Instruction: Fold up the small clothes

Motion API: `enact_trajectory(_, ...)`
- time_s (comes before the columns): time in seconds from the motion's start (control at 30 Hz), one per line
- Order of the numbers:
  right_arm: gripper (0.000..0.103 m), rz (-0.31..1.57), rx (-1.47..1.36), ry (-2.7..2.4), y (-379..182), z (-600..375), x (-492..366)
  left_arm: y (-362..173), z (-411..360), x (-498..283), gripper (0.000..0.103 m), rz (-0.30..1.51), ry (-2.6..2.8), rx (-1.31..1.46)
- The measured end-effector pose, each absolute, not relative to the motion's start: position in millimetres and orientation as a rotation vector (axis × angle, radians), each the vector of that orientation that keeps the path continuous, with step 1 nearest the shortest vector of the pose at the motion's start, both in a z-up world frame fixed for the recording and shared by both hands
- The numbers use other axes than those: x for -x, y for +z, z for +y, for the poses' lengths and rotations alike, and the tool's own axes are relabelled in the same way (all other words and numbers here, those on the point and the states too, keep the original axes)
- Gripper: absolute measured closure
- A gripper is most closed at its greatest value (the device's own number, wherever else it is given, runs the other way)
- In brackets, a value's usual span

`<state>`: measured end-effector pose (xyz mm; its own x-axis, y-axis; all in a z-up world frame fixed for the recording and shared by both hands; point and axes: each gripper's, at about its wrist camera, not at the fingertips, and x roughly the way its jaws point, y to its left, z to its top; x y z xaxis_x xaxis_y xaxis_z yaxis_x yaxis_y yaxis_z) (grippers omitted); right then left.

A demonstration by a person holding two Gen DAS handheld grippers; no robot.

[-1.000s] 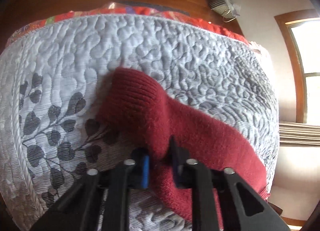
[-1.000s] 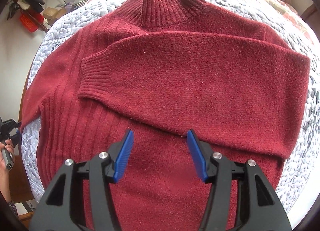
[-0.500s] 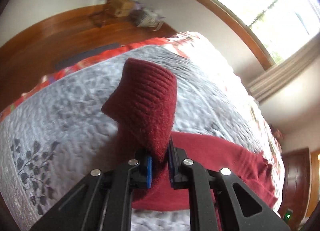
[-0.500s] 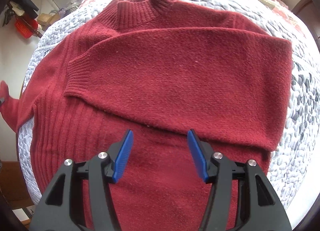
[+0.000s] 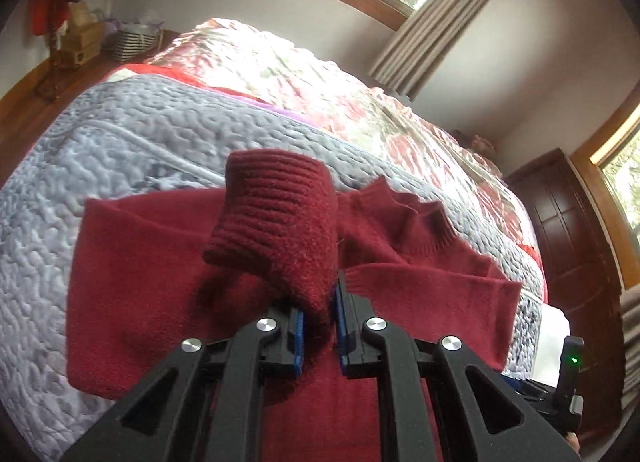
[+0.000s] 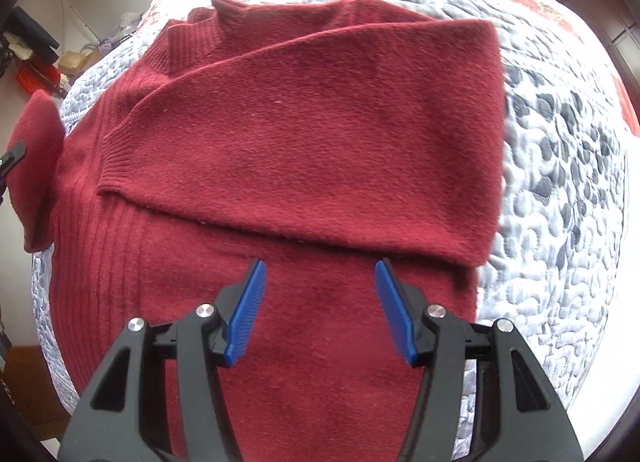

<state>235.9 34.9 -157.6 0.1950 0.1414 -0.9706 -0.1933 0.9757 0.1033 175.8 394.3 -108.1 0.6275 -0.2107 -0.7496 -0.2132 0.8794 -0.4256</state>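
A dark red knitted sweater (image 6: 312,133) lies flat on a grey quilted bedspread (image 6: 560,165). One sleeve (image 6: 360,109) is folded across the chest, its ribbed cuff at the left. My left gripper (image 5: 319,314) is shut on the other sleeve (image 5: 280,229), whose ribbed cuff stands up above the sweater's body (image 5: 140,282). The same lifted sleeve (image 6: 36,165) shows at the left edge of the right wrist view. My right gripper (image 6: 320,312) hovers open over the sweater's lower body, nothing between its blue pads (image 6: 246,314).
The quilt (image 5: 100,149) covers a bed with a red flowered cover (image 5: 320,77) behind it. A window with a curtain (image 5: 440,5) and a dark wooden cabinet (image 5: 568,229) stand beyond. Baskets and boxes (image 5: 104,37) sit on the wooden floor at the far left.
My left gripper has lifted the sleeve off the quilt and swung it over towards the sweater's body. The right gripper stays open and has drifted slightly over the sweater.
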Motion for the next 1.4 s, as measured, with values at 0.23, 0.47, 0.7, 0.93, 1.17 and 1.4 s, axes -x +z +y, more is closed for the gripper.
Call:
enact_trajectory(0.23,0.046,1.371,0.019,0.226,-166.0,12.3,-233.3,-138.8,317.5,-203.8,0.091,0.992,-0.095,0.446)
enact_trajectory(0.47,0.045,1.392,0.0,0.231,-174.5,-0.6,-230.8,-188.3,294.5,-204.0,0.079,1.11,-0.147,0.422)
enact_trajectory(0.7,0.044,1.4,-0.001,0.225,-177.7,-3.1,-234.0,-172.9,255.6,-185.7,0.049,1.111,-0.471,0.398)
enact_trajectory(0.93,0.044,1.374,-0.03,0.259,-163.7,9.8,-242.9,-159.0,318.4,-174.1,0.046,1.131,-0.273,0.361)
enact_trajectory(1.17,0.044,1.364,-0.116,0.413,-152.8,52.0,-275.7,-140.4,403.4,-161.5,0.045,1.082,0.054,0.266)
enact_trajectory(1.4,0.046,1.44,-0.114,0.446,-174.7,102.4,-312.4,-132.8,455.5,-150.7,0.039,1.071,0.161,0.302)
